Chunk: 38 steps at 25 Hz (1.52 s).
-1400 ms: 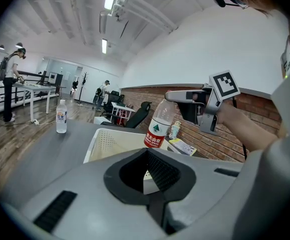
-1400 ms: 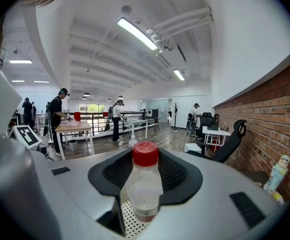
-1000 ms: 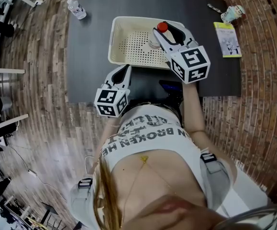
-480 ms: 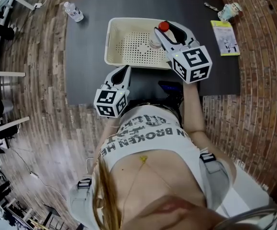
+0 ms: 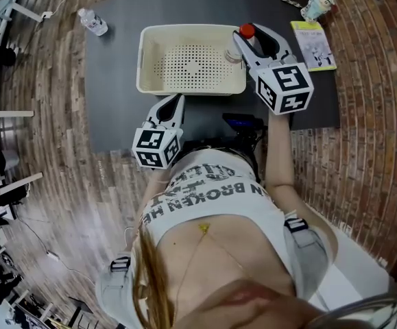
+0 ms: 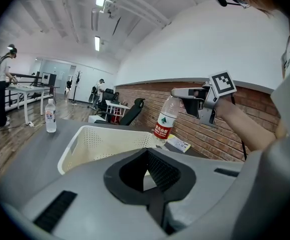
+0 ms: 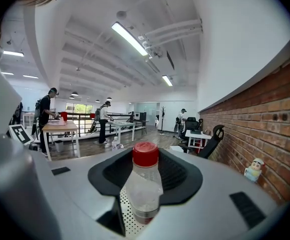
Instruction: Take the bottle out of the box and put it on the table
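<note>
Dark grey surface [image 5: 116, 81] over a brick-patterned floor carries a cream perforated box [image 5: 145, 60], and we find the bottle [image 7: 145, 194] at that box's right end, lifted so its base hangs about level with the rim. Its long axis runs close to vertical with a slight lean, and the red cap [image 5: 247, 31] is uppermost. The right hand-held gripper [image 5: 253, 38] pinches it high up, just under the cap, with the jaws held wide around the clear plastic and the box's perforations showing beneath. We see the right forearm [image 5: 277, 149] stretched forward from the body over the surface's right side, with the gripper pointing slightly downward. The left hand-held gripper [image 5: 177, 99] sits close to the body at the surface's near edge, aimed at the box's near wall. Its jaws are drawn together with nothing between them. A second water bottle [image 5: 92, 21] stands well apart at the far left corner.
</note>
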Tool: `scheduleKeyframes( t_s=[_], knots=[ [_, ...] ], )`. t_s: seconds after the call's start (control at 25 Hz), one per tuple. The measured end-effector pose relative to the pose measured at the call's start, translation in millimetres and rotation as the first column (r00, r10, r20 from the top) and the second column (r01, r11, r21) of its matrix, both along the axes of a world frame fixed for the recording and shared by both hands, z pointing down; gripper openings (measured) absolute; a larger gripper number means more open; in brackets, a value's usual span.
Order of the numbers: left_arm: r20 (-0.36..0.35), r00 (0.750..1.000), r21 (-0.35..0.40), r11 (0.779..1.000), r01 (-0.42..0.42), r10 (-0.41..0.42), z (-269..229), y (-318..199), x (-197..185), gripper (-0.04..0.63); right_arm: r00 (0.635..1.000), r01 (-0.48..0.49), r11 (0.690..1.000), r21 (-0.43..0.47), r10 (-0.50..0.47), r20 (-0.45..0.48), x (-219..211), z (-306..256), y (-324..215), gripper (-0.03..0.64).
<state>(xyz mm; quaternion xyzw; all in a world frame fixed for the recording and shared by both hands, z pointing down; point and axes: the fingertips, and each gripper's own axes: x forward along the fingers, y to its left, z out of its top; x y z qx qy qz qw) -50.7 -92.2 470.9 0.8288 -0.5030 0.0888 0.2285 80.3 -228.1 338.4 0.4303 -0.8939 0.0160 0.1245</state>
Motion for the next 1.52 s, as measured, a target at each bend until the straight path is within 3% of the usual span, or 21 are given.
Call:
scheduleKeyframes(
  t_s=[0.76,1.52],
  knots=[
    [-0.007,1.000,-0.003,1.000,0.008,-0.008,6,6,47,0.005,0.987,-0.159,0.986,-0.041,0.158,-0.027,112,25,-2,0.153],
    [-0.010,1.000,-0.006,1.000,0.001,-0.001,7,10,72,0.005,0.984,-0.178,0.980,-0.087,0.177,-0.010,141,48,-2,0.153]
  ],
)
